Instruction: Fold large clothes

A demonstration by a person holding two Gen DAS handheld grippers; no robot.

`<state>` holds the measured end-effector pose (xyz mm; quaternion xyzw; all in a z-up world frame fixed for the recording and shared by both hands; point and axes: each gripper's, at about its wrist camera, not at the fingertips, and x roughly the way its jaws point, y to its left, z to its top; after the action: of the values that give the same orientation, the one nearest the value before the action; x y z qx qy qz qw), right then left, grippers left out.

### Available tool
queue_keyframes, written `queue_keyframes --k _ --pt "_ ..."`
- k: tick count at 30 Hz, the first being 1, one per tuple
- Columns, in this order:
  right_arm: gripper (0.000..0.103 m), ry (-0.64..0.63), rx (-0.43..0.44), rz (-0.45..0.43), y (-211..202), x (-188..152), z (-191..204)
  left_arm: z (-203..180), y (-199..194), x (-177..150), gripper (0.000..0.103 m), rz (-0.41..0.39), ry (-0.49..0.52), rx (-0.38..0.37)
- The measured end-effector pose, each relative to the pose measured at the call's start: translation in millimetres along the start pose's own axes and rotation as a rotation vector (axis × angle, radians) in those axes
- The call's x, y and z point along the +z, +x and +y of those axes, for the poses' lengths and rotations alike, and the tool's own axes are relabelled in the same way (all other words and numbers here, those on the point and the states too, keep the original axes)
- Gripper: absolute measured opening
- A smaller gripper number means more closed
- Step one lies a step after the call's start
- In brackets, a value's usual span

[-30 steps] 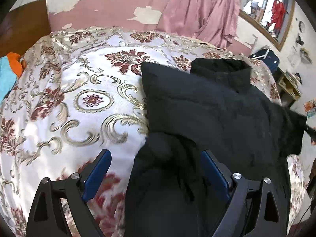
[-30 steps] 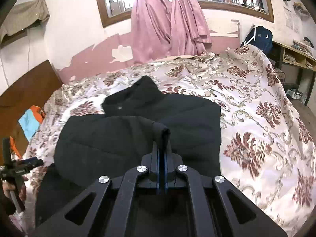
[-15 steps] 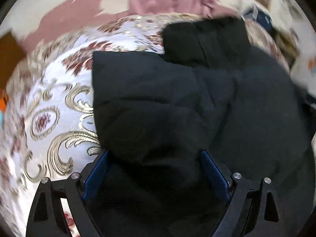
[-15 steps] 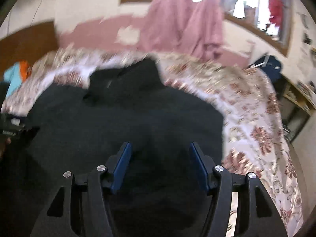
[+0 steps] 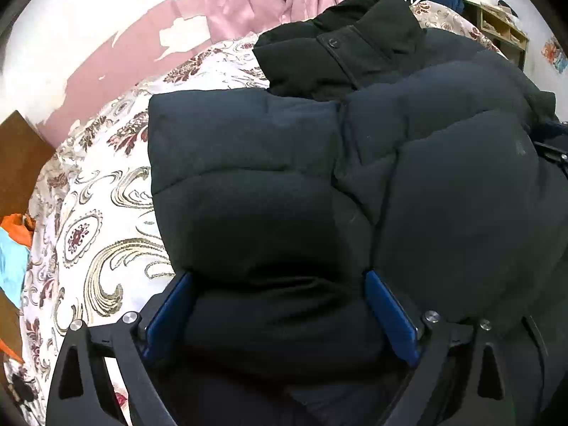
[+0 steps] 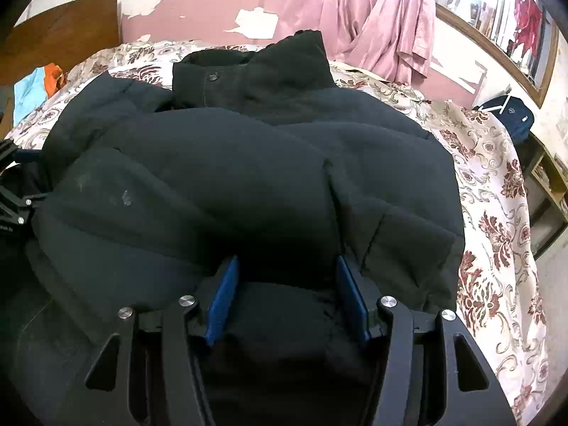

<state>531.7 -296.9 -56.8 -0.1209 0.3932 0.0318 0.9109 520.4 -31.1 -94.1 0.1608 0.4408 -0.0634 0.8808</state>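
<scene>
A large black puffer jacket (image 5: 355, 177) lies on the bed, sleeves folded in over its body, collar (image 5: 362, 32) at the far end. It also fills the right wrist view (image 6: 248, 177). My left gripper (image 5: 280, 280) is open, its blue pads on either side of a padded fold at the jacket's near left part. My right gripper (image 6: 287, 269) is open too, its pads straddling the padded hem at the jacket's near right side. Neither pair of pads presses the fabric.
The bed has a floral white, gold and maroon cover (image 5: 106, 184), also in the right wrist view (image 6: 497, 213). Pink curtains (image 6: 383, 21) hang on the far wall. Orange and blue cloth (image 5: 14, 241) lies at the left. A dark backpack (image 6: 511, 113) and shelves stand at the right.
My right gripper, shut on a sleeve one second ago, has opened and let it go on the jacket. Both grippers moved forward and down over the jacket's near edge.
</scene>
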Motion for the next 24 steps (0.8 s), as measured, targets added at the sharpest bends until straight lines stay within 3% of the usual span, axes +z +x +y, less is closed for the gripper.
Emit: queue_keyframes --k 3,5,6,12,16,24 --pt "0.054 0.014 0.015 -0.017 -8.4 -2.9 -3.8 12.8 -14.6 -0.4 0.096 -0.024 -0.072 -0.034" --pt "0.073 0.042 0.009 -0.017 -19.3 -2.8 -6.9 24.6 -31.9 -4.5 0.097 -0.044 -0.164 -0.078" --pt "0.077 0.076 0.025 -0.025 -31.6 -6.2 -10.0 30.9 -42.9 -7.4 0.097 -0.055 -0.221 -0.106" --pt "0.078 0.166 0.131 -0.012 -98.4 -20.1 -22.7 51.0 -106.8 -25.8 0.097 -0.019 -0.48 -0.243" --pt "0.091 0.143 0.147 0.042 -148.9 -17.4 -22.7 42.3 -158.7 -35.0 0.097 -0.011 -0.508 -0.253" --pt "0.092 0.133 0.219 0.094 -238.2 -3.4 -21.4 44.7 -240.2 -28.2 0.101 0.028 -0.521 -0.225"
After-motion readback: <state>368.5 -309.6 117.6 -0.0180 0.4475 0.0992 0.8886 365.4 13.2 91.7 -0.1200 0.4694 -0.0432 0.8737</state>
